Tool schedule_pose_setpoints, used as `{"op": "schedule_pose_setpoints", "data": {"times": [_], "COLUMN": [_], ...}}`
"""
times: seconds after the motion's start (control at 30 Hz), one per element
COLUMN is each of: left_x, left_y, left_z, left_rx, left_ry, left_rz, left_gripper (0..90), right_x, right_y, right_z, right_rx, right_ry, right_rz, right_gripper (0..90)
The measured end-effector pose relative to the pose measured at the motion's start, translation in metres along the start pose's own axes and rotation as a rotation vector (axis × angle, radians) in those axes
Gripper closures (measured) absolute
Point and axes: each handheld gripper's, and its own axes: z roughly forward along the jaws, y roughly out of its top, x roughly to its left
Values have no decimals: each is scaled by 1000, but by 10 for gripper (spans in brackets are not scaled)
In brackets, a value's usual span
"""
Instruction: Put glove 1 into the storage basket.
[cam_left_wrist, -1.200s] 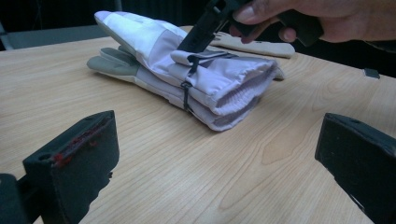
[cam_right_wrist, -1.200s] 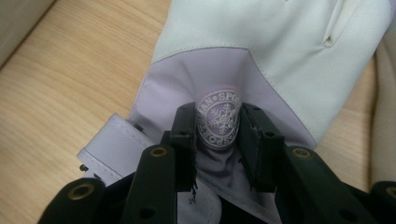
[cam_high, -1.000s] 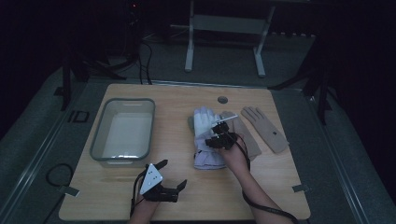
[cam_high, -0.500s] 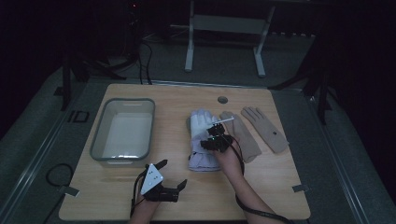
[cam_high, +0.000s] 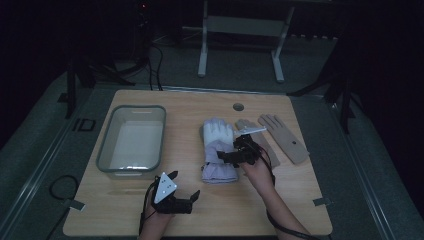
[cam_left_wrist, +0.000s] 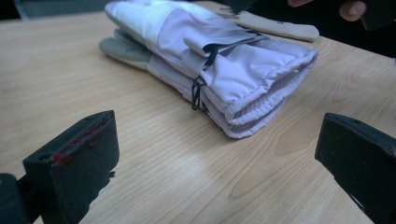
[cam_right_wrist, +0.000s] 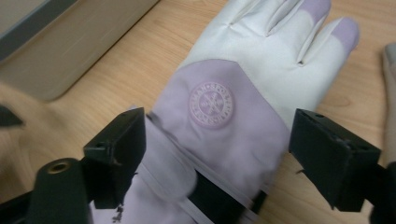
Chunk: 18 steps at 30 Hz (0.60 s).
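Two lilac-and-white ski gloves (cam_high: 218, 150) lie stacked in the middle of the table, fingers pointing away from me. The right gripper view has the top glove (cam_right_wrist: 224, 93) with its round snowflake badge. My right gripper (cam_high: 231, 151) hangs over the cuff end. Its jaws have just been opening, and in its own view the right gripper (cam_right_wrist: 224, 149) straddles the glove with both pads clear of the fabric. My left gripper (cam_high: 186, 183) rests near the front edge, open, nothing in it. In its own view the left gripper (cam_left_wrist: 219, 156) faces the gloves' cuffs (cam_left_wrist: 252, 88) across bare wood.
A clear plastic bin (cam_high: 105, 150) stands at the left; its wall (cam_right_wrist: 70, 46) appears in the right gripper view. Two tan gloves (cam_high: 285, 137) lie flat to the right of the ski gloves, one partly under my right hand. A round hole (cam_high: 238, 107) sits near the far edge.
My right gripper has drawn back along the ski gloves toward the cuff end and shifted slightly right. The gloves now lie flat. The left gripper has kept still.
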Motion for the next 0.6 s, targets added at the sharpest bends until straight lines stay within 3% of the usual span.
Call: {"op": "schedule_pose_setpoints", "data": {"times": [0.03,0.1,0.2,0.27,0.37,0.4,0.47,0.6], "left_x": [1,1,-1,-2,-4,-4,-4,-3], "left_y": [7,11,23,26,43,50,55,81], "left_z": [0,0,2,3,9,12,14,25], "left_rx": [14,12,38,45,65,76,84,92], "left_ry": [-26,-39,-82,-94,-125,-131,-129,-94], "left_rz": [-45,-55,-53,-49,-38,-38,-34,11], "left_gripper": [0,0,0,0,0,0,0,19], "right_x": [-6,-8,-16,-19,-26,-28,-30,-29], "right_y": [-3,-3,-6,-7,-9,-9,-9,-6], "right_z": [-6,-9,-24,-30,-36,-38,-39,-34], "right_rx": [-14,-27,-94,-113,-114,-115,-113,-108], "right_ry": [19,30,16,12,38,47,55,57], "right_rz": [-37,-45,-126,-149,-138,-115,-96,-58], "right_gripper": [176,176,153,153,154,144,112,104]}}
